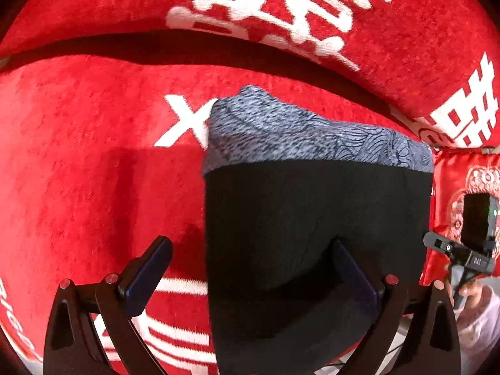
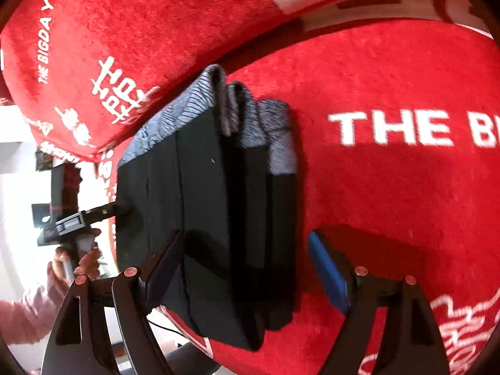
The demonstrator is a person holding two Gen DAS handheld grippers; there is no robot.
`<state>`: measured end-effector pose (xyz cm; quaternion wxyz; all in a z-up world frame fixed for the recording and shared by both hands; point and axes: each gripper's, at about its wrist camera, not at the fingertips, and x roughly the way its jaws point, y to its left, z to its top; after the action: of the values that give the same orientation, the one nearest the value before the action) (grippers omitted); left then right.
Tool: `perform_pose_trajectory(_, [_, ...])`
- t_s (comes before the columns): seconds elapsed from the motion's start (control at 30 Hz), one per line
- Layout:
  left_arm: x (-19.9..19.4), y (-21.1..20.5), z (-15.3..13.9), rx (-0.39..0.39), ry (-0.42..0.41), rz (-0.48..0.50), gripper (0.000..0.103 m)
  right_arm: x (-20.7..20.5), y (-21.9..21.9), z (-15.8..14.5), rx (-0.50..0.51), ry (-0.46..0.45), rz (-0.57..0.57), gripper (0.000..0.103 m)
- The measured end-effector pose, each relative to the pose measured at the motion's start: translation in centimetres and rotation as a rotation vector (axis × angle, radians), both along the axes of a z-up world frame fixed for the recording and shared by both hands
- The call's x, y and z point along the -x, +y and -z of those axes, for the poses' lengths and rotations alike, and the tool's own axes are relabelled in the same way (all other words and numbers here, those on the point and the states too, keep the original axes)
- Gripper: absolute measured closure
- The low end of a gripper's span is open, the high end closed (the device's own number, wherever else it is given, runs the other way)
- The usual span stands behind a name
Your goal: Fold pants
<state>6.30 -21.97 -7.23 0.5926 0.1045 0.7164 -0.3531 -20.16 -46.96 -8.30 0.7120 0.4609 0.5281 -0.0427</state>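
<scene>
Between the left claw's [image 1: 250, 278] spread fingers lies the near end of the pants [image 1: 312, 218], black, folded into a thick stack with the grey patterned waistband at the far end, all on a red blanket [image 1: 93, 172]. That claw is released, its right finger resting on or just over the cloth, its left finger over bare blanket. The right claw [image 2: 247, 265] is also released, straddling the stack's right edge, where the layers show in steps.

The folding looks nearly done. A good finish, I judge, is to square the stepped layers and press the stack flat without dragging the top layer.

Both claws sit low, pointing along the stack toward the waistband.
</scene>
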Motion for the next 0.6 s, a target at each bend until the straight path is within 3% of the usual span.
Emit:
perform_pose_trajectory(0.17, [0.8, -1.7, 0.9, 0.035, 0.010, 0.050, 0.001, -1.5, -0.2, 1.1, -0.057, -0.042, -0.041, 0.018])
perform_pose_trajectory(0.33, [0.8, -1.8, 2.1, 0.064, 0.080, 0.028, 0.000, -1.6, -0.4, 2.1, -0.104, -0.065, -0.028, 0.018])
perform_pose_trajectory(0.53, [1.0, -1.6, 2.3, 0.068, 0.105, 0.002, 0.000, -1.3, -0.7, 2.1, -0.129, -0.049, 0.016, 0.020])
perform_pose_trajectory(0.57, [1.1, -1.4, 2.2, 0.075, 0.113, -0.022, 0.003, -1.4, -0.6, 1.9, -0.126, -0.038, 0.021, 0.022])
perform_pose_trajectory(0.6, [1.2, -1.1, 2.0, 0.092, 0.122, -0.036, 0.014, -1.4, -0.6, 1.9, -0.118, -0.030, 0.019, 0.027])
